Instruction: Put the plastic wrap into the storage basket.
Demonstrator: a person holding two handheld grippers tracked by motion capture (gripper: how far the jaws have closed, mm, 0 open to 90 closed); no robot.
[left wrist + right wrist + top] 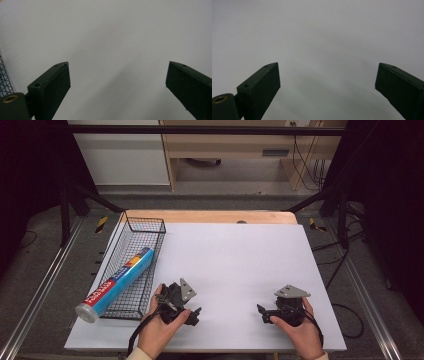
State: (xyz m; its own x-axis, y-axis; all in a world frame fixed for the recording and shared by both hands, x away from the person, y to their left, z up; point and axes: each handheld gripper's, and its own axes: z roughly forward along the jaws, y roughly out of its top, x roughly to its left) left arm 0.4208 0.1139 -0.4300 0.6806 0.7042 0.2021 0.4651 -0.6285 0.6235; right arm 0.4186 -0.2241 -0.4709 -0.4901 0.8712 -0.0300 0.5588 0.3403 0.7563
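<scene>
- Your left gripper (196,312) sits low at the near edge, jaws wide with nothing between them. It lies just right of the basket, the nearer of the two to the roll, so I'd judge it the natural one to work that side.
- In the left gripper view the gripper (117,82) looks at bare sheet between the jaws; a strip of mesh (4,77) shows at the left edge, so the basket is close beside it.
- Your right gripper (260,310) is also low near the front, well apart from the left, jaws wide and holding nothing. It looks parked, clear of the work.
- In the right gripper view the gripper (327,81) faces plain matte sheet.
- Table (240,265): flat pale sheet, smooth, matte; wooden board edge shows at the far side.
- Roll (116,284): long stiff cylinder, glossy blue wrap with red and white print, pale end cap. It lies slanted in the basket, near end poking out past the front-left corner. That overhang is probably your easiest grab point.
- Basket (150,226): black wire mesh, rectangular, open top, thin rigid walls, at the table's left edge. It's too short for the roll, hence the slant.
</scene>
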